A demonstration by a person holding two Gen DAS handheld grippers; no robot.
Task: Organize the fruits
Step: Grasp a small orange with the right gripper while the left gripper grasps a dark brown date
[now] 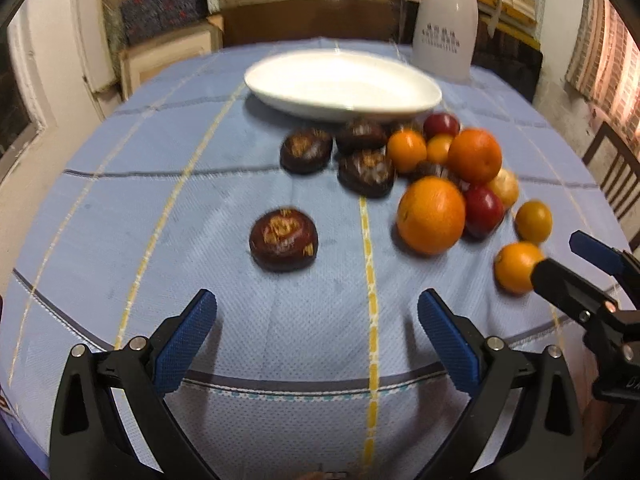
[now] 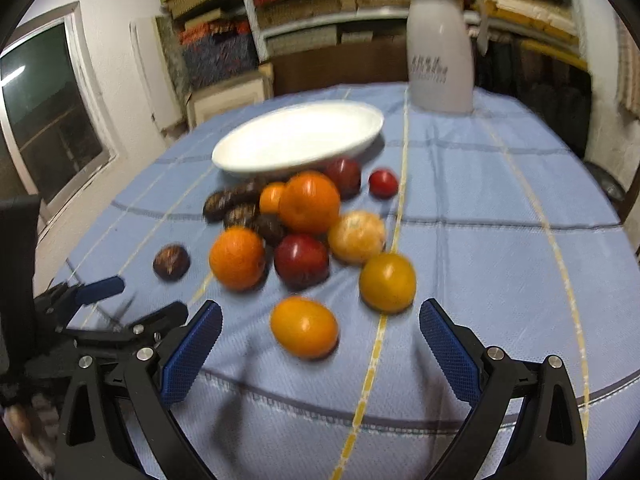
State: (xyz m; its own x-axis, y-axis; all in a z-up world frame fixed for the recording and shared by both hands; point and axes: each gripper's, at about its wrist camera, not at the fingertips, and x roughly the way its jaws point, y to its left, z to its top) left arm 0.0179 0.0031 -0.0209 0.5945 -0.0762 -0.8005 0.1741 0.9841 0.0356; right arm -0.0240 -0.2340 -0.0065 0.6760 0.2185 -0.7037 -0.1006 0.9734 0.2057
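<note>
Holding both grippers spread wide and empty, your left gripper [image 1: 316, 312] faces a lone chestnut [image 1: 283, 245], your right gripper [image 2: 320, 322] a near orange fruit [image 2: 304, 327].

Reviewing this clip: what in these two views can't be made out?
- Print on the white jug: motion-blurred in both views, unreadable.
- Dark fruit in the pile: partly behind the oranges in the right wrist view, so no exact count.
- Right tool in the left wrist view: cut off by the frame edge.
- Plate interior: glare and blur hide detail.
</note>
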